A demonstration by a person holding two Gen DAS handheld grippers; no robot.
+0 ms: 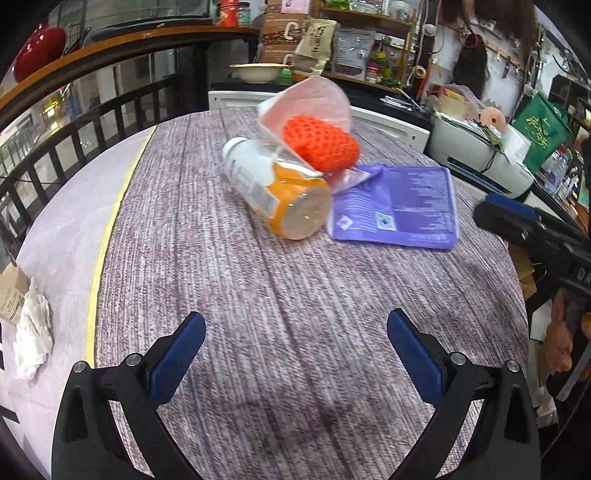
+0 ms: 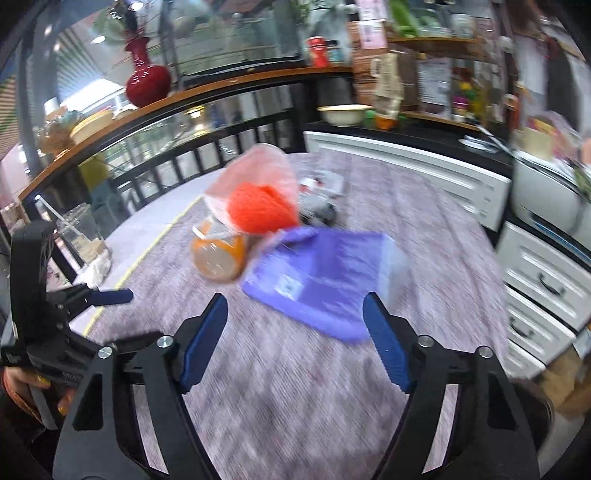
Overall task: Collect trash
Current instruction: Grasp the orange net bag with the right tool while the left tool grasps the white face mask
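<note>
It looked like a small shop: wooden shelves (image 1: 373,22) packed with packets, a printer (image 1: 476,155), white drawers (image 2: 543,284).

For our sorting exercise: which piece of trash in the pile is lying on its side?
The orange bottle, its round base facing the camera; the purple packet lies flat beside it.

On the table (image 1: 258,314) a bottle (image 1: 275,190) lies on its side, with a pouch (image 1: 397,206) flat just to its right, a bag (image 1: 314,122) holding a net (image 1: 321,144) behind both, and a tissue (image 1: 31,334) far left near the edge.
</note>
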